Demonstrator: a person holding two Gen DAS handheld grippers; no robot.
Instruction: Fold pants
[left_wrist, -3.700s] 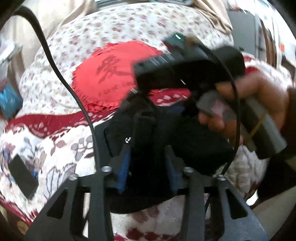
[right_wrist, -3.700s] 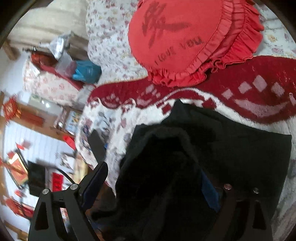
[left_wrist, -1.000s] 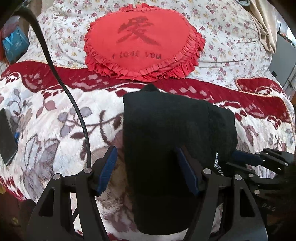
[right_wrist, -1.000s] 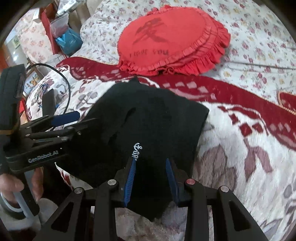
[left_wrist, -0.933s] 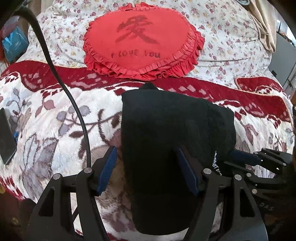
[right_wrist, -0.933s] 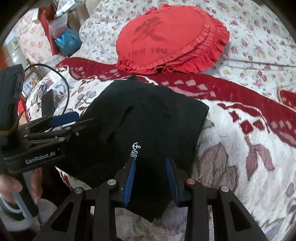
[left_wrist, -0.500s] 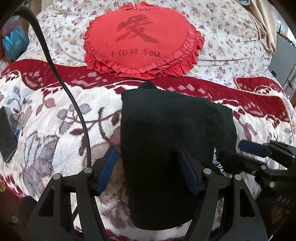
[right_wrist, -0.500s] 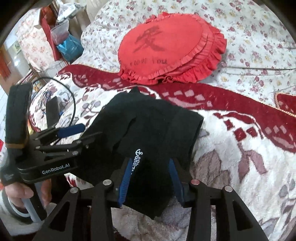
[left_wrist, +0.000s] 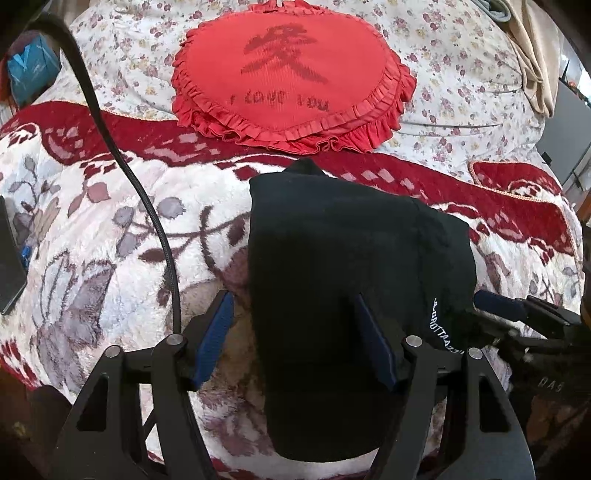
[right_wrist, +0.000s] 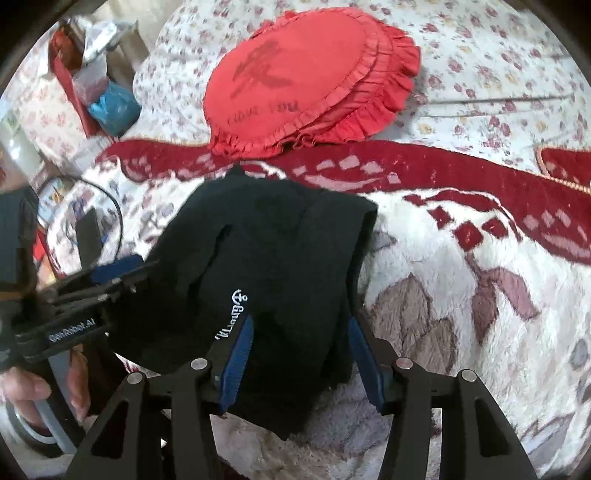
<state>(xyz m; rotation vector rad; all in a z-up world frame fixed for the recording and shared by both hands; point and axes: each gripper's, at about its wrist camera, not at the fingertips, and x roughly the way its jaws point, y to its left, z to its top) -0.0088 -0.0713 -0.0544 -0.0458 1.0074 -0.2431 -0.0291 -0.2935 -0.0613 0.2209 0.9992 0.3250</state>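
right wrist: right gripper (right_wrist: 301, 341) jaws opening, folded pants (right_wrist: 266, 266) between them, released.

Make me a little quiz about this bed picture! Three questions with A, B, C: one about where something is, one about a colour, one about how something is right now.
1. Where is the red heart pillow?
A. Beyond the black pants, farther up the bed
B. On top of the pants
C. On the floor

2. What colour are the pads on the right gripper?
A. Yellow
B. Blue
C. Green

3. How are the pants right now?
A. Hanging in the air
B. Spread out full length
C. Folded into a compact bundle on the blanket

Answers:
1. A, the pillow lies past the far edge of the pants.
2. B, blue strips line both fingers.
3. C, the pants lie as a short layered block on the blanket.
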